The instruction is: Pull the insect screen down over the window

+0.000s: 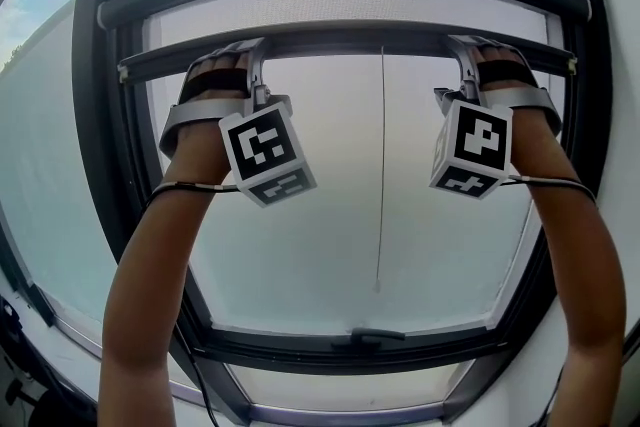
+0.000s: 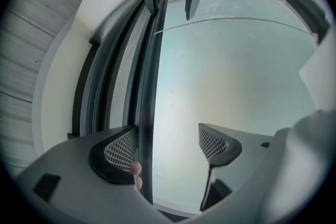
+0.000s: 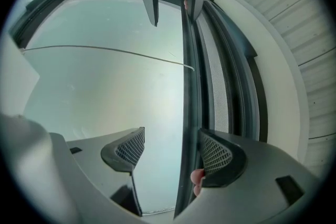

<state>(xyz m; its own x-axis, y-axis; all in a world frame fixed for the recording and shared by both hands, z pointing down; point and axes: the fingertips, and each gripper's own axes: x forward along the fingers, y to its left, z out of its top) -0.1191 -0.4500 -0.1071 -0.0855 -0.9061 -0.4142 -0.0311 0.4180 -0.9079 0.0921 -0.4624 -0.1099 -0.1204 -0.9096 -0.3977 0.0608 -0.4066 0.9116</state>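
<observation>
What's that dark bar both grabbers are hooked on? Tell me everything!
The pull bar is a long, thin, dark strip, metal-looking, lying level across the window near its top. Pale mesh shows above it; a thin cord hangs from it. The left hand-held gripper and right hand-held gripper straddle it, jaws open.

Both tools are light grey plastic. The left gripper (image 2: 168, 147) and the right gripper (image 3: 170, 149) each end in dark, triangular pads (image 2: 119, 148) with pale, grid-textured faces. Each carries a white cube printed with black square markers: the left cube (image 1: 267, 155) and the right cube (image 1: 472, 147). A grey band (image 1: 185, 120) and a black strap (image 1: 212, 82) cross the grip, and a thin black cable (image 1: 190, 186) trails from beside each cube.
</observation>
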